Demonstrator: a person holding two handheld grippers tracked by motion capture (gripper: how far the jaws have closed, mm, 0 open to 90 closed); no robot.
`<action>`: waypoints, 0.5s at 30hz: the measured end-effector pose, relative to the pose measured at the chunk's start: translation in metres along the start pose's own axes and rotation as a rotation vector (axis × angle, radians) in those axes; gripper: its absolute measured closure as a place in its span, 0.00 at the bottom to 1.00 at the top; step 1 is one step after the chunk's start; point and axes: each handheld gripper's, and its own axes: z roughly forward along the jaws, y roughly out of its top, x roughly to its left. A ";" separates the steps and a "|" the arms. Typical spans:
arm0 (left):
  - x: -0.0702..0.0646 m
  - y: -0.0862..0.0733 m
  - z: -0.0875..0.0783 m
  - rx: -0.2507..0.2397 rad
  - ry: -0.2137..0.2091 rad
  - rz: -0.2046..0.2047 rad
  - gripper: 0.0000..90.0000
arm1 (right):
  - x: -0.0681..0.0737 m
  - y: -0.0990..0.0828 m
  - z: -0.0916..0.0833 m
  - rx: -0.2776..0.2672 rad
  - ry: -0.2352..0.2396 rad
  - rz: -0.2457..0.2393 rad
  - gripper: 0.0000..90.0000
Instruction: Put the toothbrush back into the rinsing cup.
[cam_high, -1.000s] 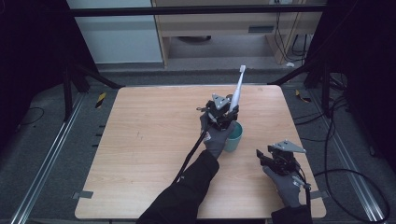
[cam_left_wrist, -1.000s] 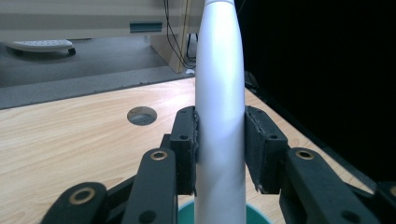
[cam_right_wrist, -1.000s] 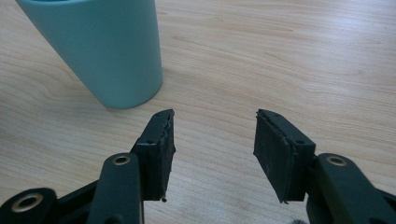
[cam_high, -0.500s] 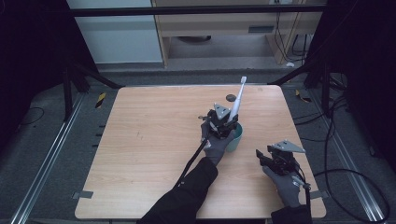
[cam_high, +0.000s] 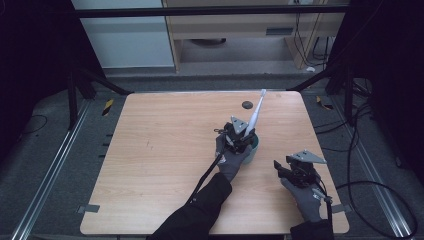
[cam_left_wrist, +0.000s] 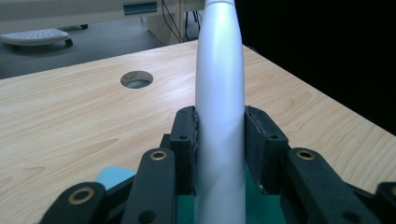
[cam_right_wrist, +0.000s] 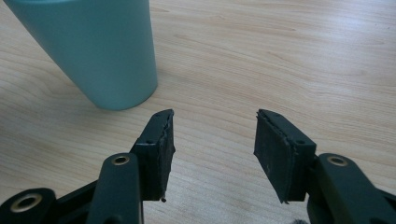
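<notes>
Left gripper (cam_left_wrist: 219, 140) clamps toothbrush (cam_left_wrist: 219, 88) — over teal cup (cam_high: 253, 145).

Two handheld grippers working over a wooden table (cam_high: 165, 150)

The left gripper (cam_high: 239, 134) is hovering right above a teal cup (cam_high: 253, 145) near the table's middle right, and a white toothbrush (cam_high: 256, 114) is rising from it, leaning up and away toward the far edge. The right gripper (cam_high: 295, 167) is sitting lower right, apart from the cup. A small dark round hole (cam_high: 246, 104) is showing near the far edge, just left of the toothbrush tip.
</notes>
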 end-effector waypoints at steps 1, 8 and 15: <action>0.000 0.000 0.000 0.002 -0.004 0.000 0.73 | 0.000 0.000 0.000 0.000 0.000 -0.001 0.53; 0.002 0.002 -0.005 0.006 -0.034 0.014 0.64 | 0.000 0.000 -0.001 -0.004 0.000 -0.002 0.52; 0.011 0.010 -0.029 0.007 -0.103 -0.003 0.54 | -0.001 0.001 -0.003 -0.017 -0.007 0.005 0.51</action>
